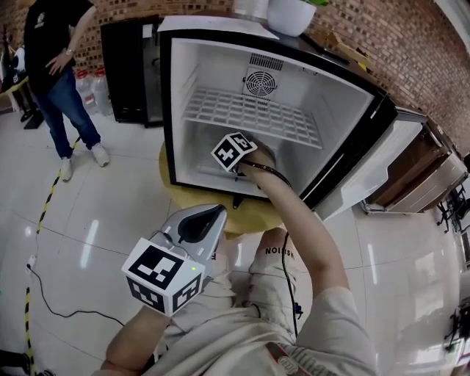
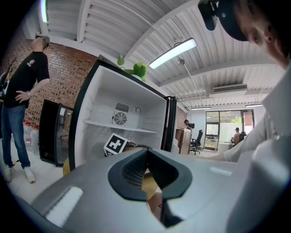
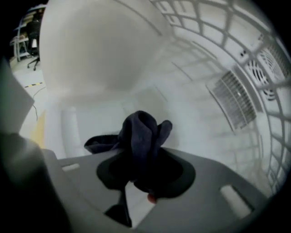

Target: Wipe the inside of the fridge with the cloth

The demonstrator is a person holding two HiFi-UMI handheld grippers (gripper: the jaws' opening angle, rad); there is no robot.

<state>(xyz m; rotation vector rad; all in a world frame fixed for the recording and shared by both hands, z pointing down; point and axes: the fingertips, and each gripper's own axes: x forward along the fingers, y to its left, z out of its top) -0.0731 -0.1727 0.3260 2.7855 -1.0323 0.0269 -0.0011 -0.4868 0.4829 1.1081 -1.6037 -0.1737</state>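
1. Cannot follow the right claw (image 3: 144, 154) to its tips from the head view: buried in the fridge (image 1: 209, 81) behind marker cube (image 1: 233, 152) and hand (image 1: 262, 158).
2. Blurred in the right gripper view: cloth (image 3: 142, 132), its lower end swallowed between the clamped jaws.
3. Blocked by the closed left claw (image 2: 146, 175) in its own view: fridge floor, most of the reaching arm (image 1: 297, 213).
4. Mostly covered by fridge and arm: yellow desk (image 1: 246, 219).
5. Cut off by the head view's top edge: standing person (image 1: 55, 66) at the head, white pot (image 1: 290, 15).
6. Too small to tell: figures (image 2: 236, 135) by the far windows.
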